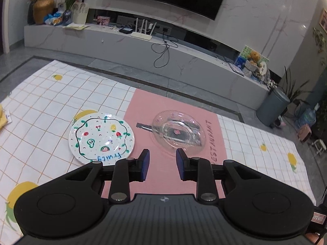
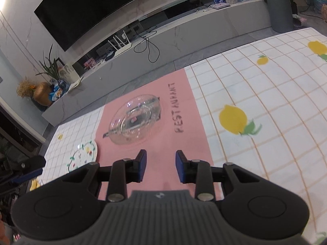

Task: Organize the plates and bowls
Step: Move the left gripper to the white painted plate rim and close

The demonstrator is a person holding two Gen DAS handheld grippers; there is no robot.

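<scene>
A white plate (image 1: 101, 137) painted with fruit and the word "fruity" lies on the checked cloth, left of a pink placemat (image 1: 143, 106). A clear glass plate (image 1: 179, 132) lies on the placemat. My left gripper (image 1: 162, 159) is open and empty, hovering just short of both plates, between them. In the right wrist view the glass plate (image 2: 136, 119) lies ahead and the white plate (image 2: 82, 155) shows at the left. My right gripper (image 2: 160, 160) is open and empty above the placemat (image 2: 190, 110). The left gripper's finger (image 2: 26, 170) shows at the left edge.
The checked cloth with lemon prints (image 1: 51, 102) covers the floor. A long grey TV bench (image 1: 143, 47) runs along the far side, with a router, cables and vases. A grey bin (image 1: 272, 107) stands at the right.
</scene>
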